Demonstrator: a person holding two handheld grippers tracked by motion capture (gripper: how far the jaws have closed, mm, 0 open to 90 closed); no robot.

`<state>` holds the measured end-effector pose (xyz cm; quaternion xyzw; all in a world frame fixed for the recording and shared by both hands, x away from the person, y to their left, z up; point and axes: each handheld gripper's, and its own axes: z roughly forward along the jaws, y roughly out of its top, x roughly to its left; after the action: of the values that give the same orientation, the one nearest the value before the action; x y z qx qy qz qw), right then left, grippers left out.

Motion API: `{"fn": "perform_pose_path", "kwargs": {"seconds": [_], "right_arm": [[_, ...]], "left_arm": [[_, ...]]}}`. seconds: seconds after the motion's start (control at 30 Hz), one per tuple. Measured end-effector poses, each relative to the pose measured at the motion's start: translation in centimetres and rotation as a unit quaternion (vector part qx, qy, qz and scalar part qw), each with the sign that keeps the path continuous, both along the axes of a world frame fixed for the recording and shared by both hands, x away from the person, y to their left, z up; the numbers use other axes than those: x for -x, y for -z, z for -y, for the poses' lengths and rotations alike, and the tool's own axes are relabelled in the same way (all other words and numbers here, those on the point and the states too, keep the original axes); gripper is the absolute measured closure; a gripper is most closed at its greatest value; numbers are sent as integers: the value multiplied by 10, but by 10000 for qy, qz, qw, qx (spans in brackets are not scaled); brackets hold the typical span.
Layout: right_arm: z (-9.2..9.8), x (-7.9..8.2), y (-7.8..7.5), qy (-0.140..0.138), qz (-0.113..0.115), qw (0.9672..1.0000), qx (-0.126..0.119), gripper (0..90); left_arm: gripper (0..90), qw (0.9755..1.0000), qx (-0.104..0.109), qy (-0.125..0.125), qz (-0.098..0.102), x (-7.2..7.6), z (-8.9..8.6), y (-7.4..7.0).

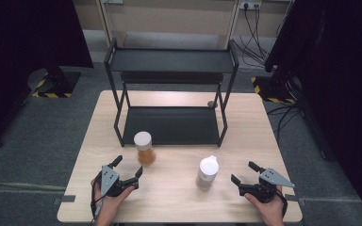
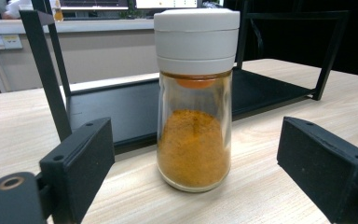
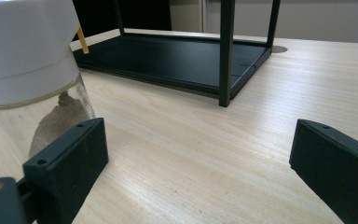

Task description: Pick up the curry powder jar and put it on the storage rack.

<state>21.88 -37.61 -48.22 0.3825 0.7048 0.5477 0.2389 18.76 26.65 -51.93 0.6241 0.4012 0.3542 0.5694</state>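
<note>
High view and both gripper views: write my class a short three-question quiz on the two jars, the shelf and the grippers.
1. True or false: the left gripper is shut on the jar of orange powder.
2. Which jar stands nearer the black shelf rack? A. the jar of orange powder B. the jar of grey powder
3. Fill in: both jars stand upright on the ____.

Key
1. False: in the left gripper view its jaws stand wide open, with the jar ahead between them and untouched.
2. A
3. Wooden table. The right gripper is open too, beside the jar of grey powder.
</note>
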Motion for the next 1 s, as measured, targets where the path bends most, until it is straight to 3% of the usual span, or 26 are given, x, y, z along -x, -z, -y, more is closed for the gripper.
{"fn": "perform_pose_path", "kwargs": {"seconds": [0.13,0.37,0.57,0.77,1.0], "right_arm": [[-2,0,-1,8,10,10000,68,46],[-3,1,-1,1,53,9999,124,46],[-3,1,-1,13,41,9999,93,47],[-3,1,-1,14,33,9999,110,48],[-3,1,-1,7,34,9999,102,49]], "left_arm": [[107,9999,81,69,41,-4,1,-2],[122,9996,-3,157,254,-18,12,-12],[137,9993,-121,145,313,-27,17,-16],[150,9993,-34,148,352,-45,23,-19],[204,9992,-83,149,372,-57,28,-20]]}}
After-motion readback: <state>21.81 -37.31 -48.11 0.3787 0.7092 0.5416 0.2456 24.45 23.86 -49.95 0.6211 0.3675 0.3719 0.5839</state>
